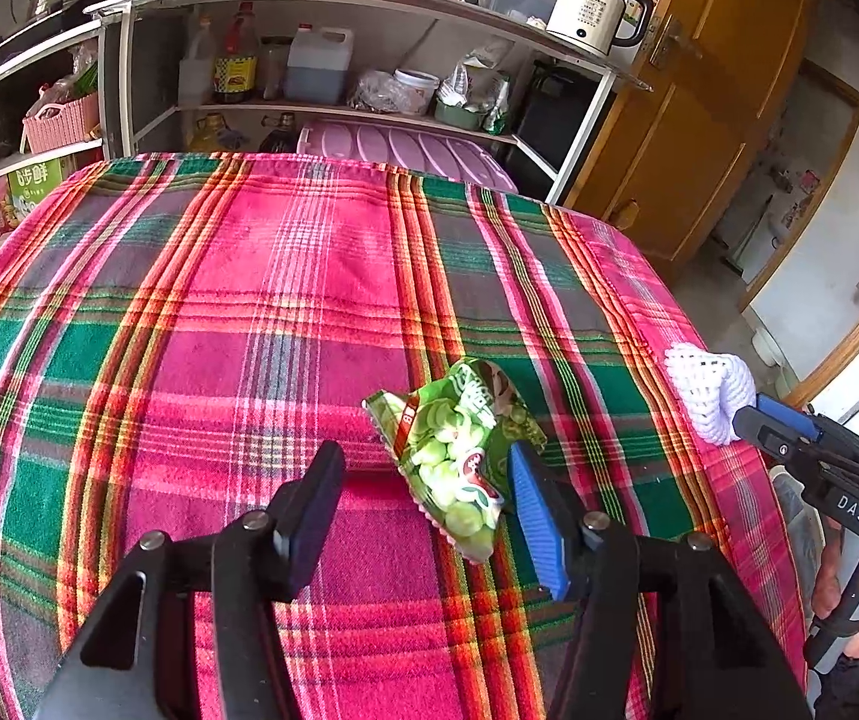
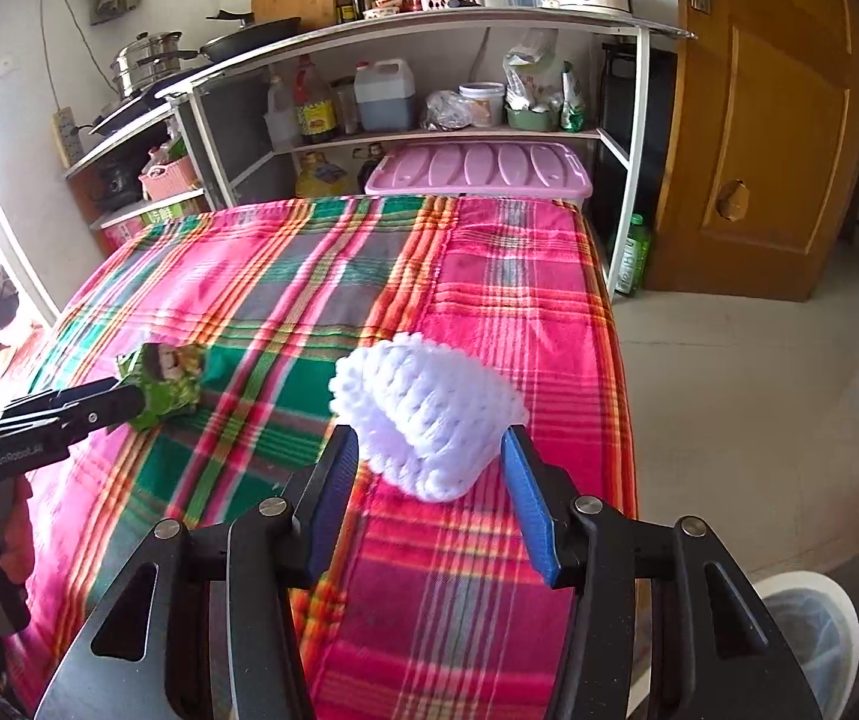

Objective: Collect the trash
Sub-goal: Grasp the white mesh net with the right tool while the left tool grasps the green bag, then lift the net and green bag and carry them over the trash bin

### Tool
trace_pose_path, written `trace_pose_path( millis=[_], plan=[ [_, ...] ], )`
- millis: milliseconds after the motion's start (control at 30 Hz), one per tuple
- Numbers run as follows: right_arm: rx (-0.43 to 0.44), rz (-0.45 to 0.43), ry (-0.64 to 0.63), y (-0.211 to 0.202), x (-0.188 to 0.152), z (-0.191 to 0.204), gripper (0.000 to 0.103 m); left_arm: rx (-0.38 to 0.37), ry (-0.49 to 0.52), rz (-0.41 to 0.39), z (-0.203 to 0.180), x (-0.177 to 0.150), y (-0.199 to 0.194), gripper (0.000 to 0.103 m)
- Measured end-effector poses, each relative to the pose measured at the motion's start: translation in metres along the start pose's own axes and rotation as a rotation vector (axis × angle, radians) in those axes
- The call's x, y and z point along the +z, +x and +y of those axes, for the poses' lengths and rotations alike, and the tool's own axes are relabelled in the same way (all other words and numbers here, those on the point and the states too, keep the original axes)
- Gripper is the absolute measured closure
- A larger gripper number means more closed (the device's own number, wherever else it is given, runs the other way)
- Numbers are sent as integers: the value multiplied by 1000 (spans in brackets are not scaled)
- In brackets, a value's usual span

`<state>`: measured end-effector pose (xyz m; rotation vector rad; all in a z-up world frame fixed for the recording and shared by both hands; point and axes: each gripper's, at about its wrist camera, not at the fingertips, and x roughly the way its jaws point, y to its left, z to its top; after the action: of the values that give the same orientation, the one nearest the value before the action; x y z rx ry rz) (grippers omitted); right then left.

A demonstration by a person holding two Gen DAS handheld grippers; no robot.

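Left gripper [image 1: 426,474] jaws are spread, a green snack packet [image 1: 459,456] lying between them; right gripper [image 2: 432,459] jaws are spread around white foam netting [image 2: 429,414]

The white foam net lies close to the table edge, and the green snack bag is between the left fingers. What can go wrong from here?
1. The foam net sits near the edge of the table; a nudge from the open right gripper may push it off.
2. The snack bag lies flat and looks slippery; the open left gripper may slide it instead of gripping it.
3. The fingers may pinch the tablecloth too.
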<state>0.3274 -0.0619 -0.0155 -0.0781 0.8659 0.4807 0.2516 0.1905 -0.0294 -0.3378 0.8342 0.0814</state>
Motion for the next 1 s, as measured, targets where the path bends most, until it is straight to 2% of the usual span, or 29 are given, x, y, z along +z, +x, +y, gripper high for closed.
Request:
trace_pose_path(
  millis=[100, 200, 267, 300, 400, 500, 767, 1000],
  plan=[
    [-15, 19, 19, 12, 4, -8, 52, 6, 7, -1, -1, 1, 5, 45],
    [6, 34, 47, 18, 6, -14, 52, 2, 17, -7, -2, 2, 7, 45],
    [7, 28, 50, 18, 6, -14, 58, 1, 32, -10, -5, 1, 8, 45],
    [9, 26, 49, 19, 6, -13, 67, -1, 37, -10, -6, 1, 8, 49],
    [-1, 22, 43, 19, 5, -11, 76, -14, 50, -4, -9, 2, 10, 65],
    [-3, 13, 45, 15, 3, -9, 82, -22, 60, -10, -11, 2, 8, 68],
    [27, -6, 58, -10, -10, 0, 83, -42, 89, -27, -27, -7, -9, 70],
    [40, -33, 78, -52, -36, 5, 83, -79, 111, -60, -50, -25, -40, 70]
  ],
)
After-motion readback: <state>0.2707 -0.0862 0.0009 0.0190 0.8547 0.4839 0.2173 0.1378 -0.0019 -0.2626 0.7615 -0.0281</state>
